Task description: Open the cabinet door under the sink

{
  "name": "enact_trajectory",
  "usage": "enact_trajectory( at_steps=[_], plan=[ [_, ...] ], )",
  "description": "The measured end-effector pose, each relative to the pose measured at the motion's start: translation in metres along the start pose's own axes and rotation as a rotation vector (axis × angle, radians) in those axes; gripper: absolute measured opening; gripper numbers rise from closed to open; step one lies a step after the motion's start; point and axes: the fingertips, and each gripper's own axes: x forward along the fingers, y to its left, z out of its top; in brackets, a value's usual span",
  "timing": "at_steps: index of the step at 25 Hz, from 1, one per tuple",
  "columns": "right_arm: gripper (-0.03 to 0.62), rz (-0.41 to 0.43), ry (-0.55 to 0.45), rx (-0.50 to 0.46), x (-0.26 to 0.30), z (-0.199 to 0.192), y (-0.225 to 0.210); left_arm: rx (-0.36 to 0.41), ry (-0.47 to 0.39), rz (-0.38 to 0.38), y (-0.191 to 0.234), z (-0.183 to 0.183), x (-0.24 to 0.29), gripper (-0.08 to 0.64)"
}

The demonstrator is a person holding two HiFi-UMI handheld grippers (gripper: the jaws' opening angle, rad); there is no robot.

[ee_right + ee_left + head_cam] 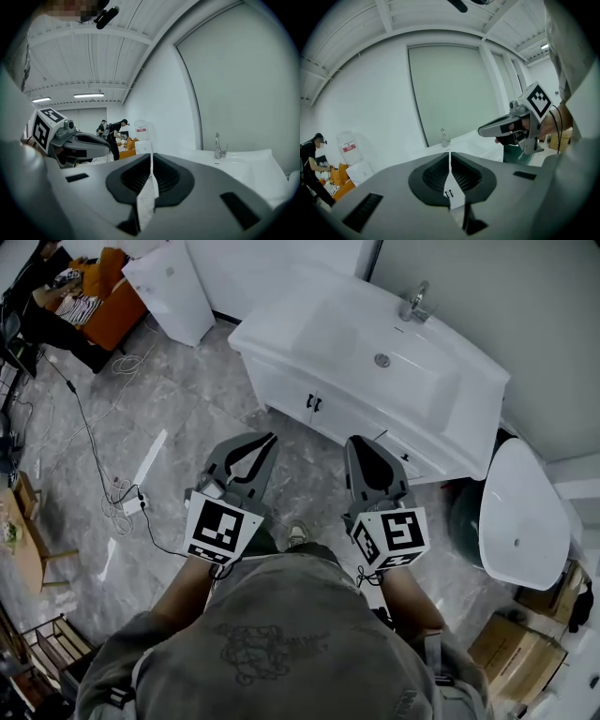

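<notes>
A white vanity with a sink (pixel 375 352) and a faucet (pixel 415 302) stands against the wall ahead. Under the sink are white cabinet doors (pixel 281 390) with a pair of small black handles (pixel 314 403) where they meet. Another black handle (pixel 405 457) sits further right. My left gripper (pixel 271 437) is shut and empty, its tip a short way in front of the doors, below the handle pair. My right gripper (pixel 356 441) is also shut and empty, close to the cabinet front between the two handle spots. Neither touches the cabinet. Both jaw pairs meet in the left gripper (pixel 450 154) and right gripper (pixel 151 157) views.
A white oval fixture (pixel 525 521) stands right of the vanity, with a dark green bin (pixel 466 517) beside it. A white appliance (pixel 173 287) is at the back left. A cable and power strip (pixel 127 502) lie on the marble floor. Cardboard boxes (pixel 516 652) sit at the lower right. People (pixel 56 296) are far left.
</notes>
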Motion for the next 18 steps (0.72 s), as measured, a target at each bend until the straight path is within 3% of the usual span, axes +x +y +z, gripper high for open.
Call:
enact_trajectory(
  at_steps=[10, 18],
  plan=[
    [0.035, -0.083, 0.002, 0.04, 0.037, -0.011, 0.0, 0.034, -0.029, -0.129, 0.035, -0.011, 0.037, 0.026],
    [0.035, -0.187, 0.064, 0.075, 0.081, -0.047, -0.005, 0.024, -0.013, -0.248, 0.062, -0.052, 0.077, 0.026]
  ],
)
